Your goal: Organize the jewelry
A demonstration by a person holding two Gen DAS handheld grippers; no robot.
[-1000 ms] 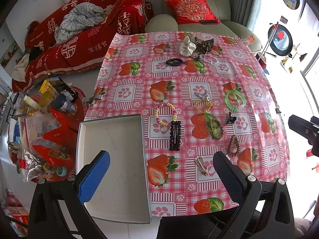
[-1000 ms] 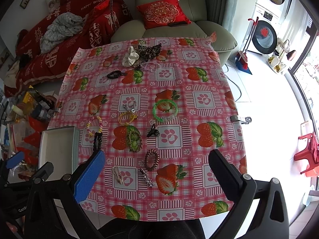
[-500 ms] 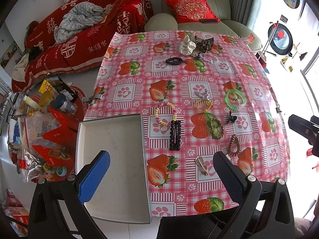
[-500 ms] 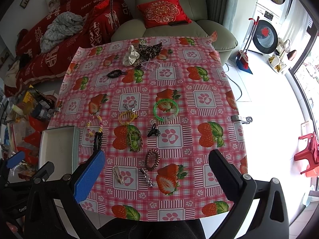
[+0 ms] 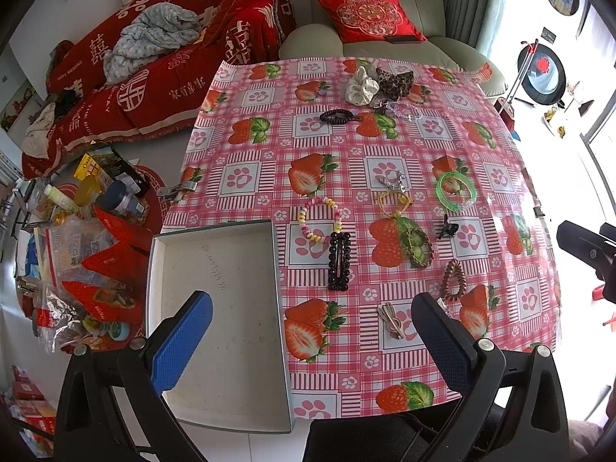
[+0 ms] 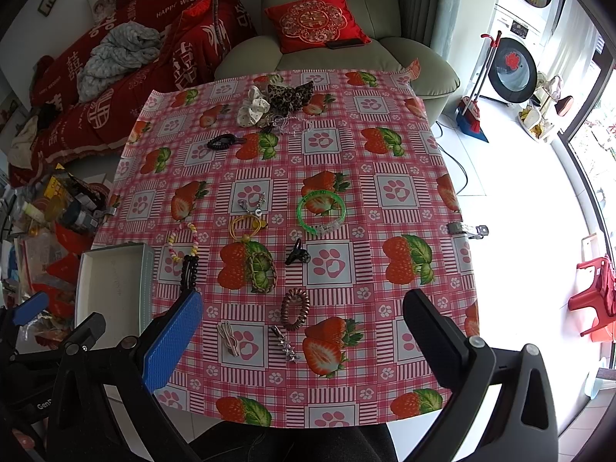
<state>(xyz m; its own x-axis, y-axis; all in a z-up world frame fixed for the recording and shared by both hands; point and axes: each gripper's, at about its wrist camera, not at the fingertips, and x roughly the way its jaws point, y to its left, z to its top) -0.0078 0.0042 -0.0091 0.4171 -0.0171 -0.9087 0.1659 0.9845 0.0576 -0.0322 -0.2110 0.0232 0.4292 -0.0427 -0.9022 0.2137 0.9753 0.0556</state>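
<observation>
On the left side of the counter (image 5: 246, 142), which wears a shiny pink checked cloth with strawberries and paw prints, lies a flat white cardboard box tray (image 5: 181, 238) with low walls. The left gripper (image 5: 312, 342) hangs above the tray's near part, its jaws spread wide with nothing between them. Just right of the tray sit a round bracelet of small pastel beads (image 5: 319, 220) and a long black beaded hair clip (image 5: 338, 256), touching at the clip's top. Further right come a thin yellow elastic loop (image 5: 393, 201), a braided tan-and-green band (image 5: 416, 243), a little black claw clip (image 5: 446, 228), a smooth clear-green plastic bangle (image 5: 455, 191) and a curly brown coil hair tie (image 5: 453, 279). Near the front lie a pale thin hairpin (image 6: 229, 338) and a spiky silver clip (image 6: 284, 343). The right gripper (image 6: 302, 340) hovers over the counter's front edge, jaws wide apart, pinching nothing. At the far end rest a soft cream scrunchie (image 6: 252, 109) and a leopard-print bow (image 6: 289, 94).
</observation>
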